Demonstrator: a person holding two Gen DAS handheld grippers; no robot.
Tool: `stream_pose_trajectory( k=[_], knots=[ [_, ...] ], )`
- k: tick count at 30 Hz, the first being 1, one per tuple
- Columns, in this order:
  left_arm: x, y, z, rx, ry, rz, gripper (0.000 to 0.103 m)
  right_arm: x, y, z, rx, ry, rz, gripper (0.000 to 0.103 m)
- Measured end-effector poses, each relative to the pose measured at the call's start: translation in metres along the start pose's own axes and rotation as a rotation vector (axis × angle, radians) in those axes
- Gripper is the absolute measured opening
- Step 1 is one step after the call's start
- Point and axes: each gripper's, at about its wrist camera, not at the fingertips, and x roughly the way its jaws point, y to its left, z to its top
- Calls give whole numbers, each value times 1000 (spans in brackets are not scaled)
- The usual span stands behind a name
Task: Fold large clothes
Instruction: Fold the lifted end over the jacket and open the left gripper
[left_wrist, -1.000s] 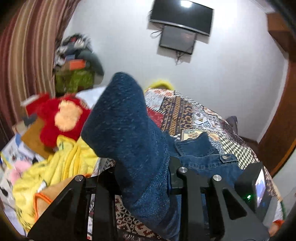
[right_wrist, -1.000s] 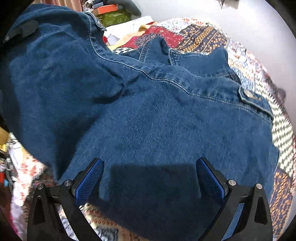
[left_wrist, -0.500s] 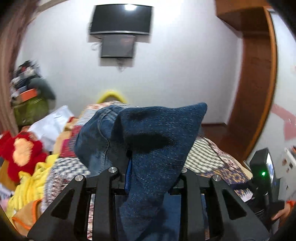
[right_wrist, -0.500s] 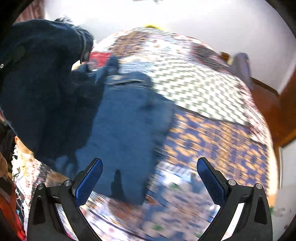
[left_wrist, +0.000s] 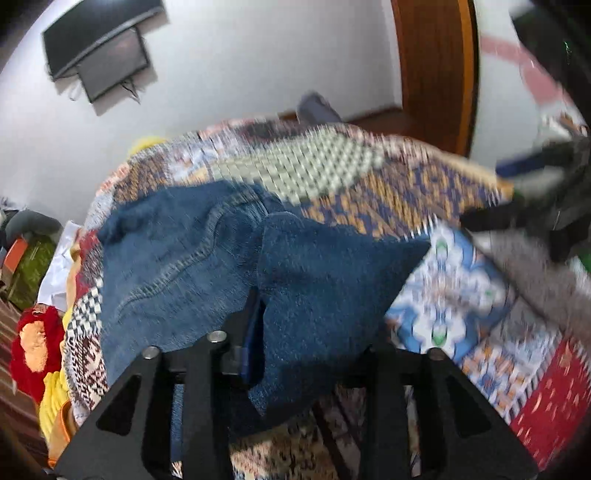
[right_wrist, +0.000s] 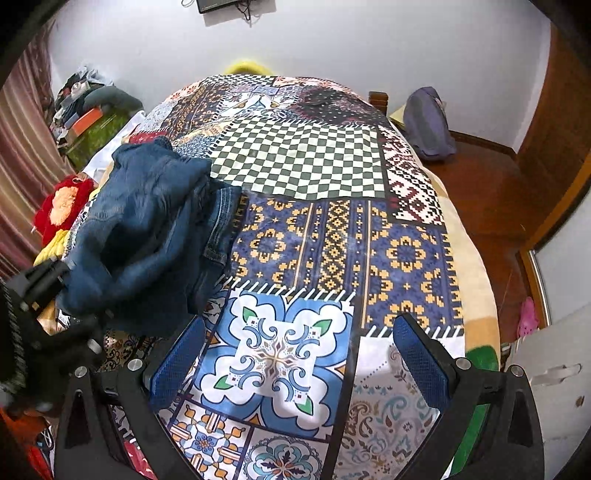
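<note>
L gripper (left_wrist: 295, 325) is clamped on a fold of the denim (left_wrist: 325, 280); cloth bunches between its black fingers at lower centre of the left view, w/ a blue pad edge peeking out just left of the fold. Rest of the garment trails up-left from the grip and lies crumpled on the quilt (left_wrist: 461, 317), a stitched seam showing mid-left. Left view is motion-blurred, esp. the right half.

R gripper (right_wrist: 295, 369) is spread wide, nothing between the blue pads (right_wrist: 177, 365), hovering over the floral patch of the quilt (right_wrist: 332, 236) at lower centre of the right view. It's apart from the denim (right_wrist: 147, 229), which sits as a rumpled heap at mid-left of that frame, near the bed's left edge. L gripper (right_wrist: 44, 295) shows at far left there, black frame touching the heap's lower edge.

Around: red plush (right_wrist: 61, 206) w/ an orange centre at left edge, beside the bed; yellow fabric just below it. TV (left_wrist: 99, 55) on the white wall, upper left of left view. Purple bag (right_wrist: 428, 122) upper right of right view, by the bed's far corner. Wood door (left_wrist: 436, 70) at upper right of left view.
</note>
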Motion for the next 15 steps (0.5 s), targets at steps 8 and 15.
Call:
stream_pose_trajectory(
  k=[8, 15],
  knots=[
    [-27, 3, -18, -24, 49, -145, 78, -21, 14, 2, -12, -38, 39, 101],
    [-70, 52, -30, -138, 27, -122, 92, -40, 56, 13, -73, -86, 126, 101]
  ],
)
